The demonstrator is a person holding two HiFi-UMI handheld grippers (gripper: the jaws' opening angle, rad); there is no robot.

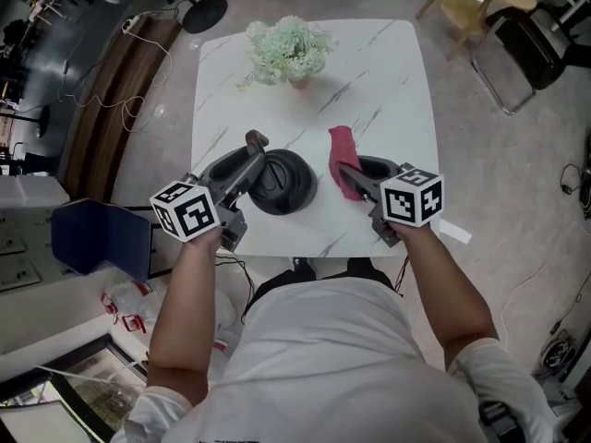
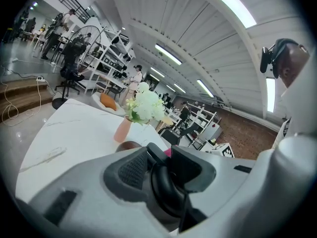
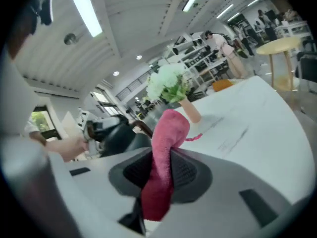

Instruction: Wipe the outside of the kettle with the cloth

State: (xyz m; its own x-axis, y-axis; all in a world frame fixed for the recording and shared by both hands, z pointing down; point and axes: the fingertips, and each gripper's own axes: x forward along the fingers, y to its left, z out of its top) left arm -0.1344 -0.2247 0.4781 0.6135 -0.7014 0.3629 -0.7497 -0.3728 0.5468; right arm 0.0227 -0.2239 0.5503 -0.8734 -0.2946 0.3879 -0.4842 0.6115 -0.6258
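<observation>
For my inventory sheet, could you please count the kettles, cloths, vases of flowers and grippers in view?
kettle: 1
cloth: 1
vase of flowers: 1
grippers: 2 (left gripper, right gripper)
Total: 5

Open lab-like workshop: equipment racks (image 2: 111, 58), ceiling strip lights (image 2: 168, 54), floor cables (image 2: 14, 112).

Pale flowers (image 1: 288, 49) stand on marble table (image 1: 397, 81); possibly a chair (image 1: 528, 42) beyond.
</observation>
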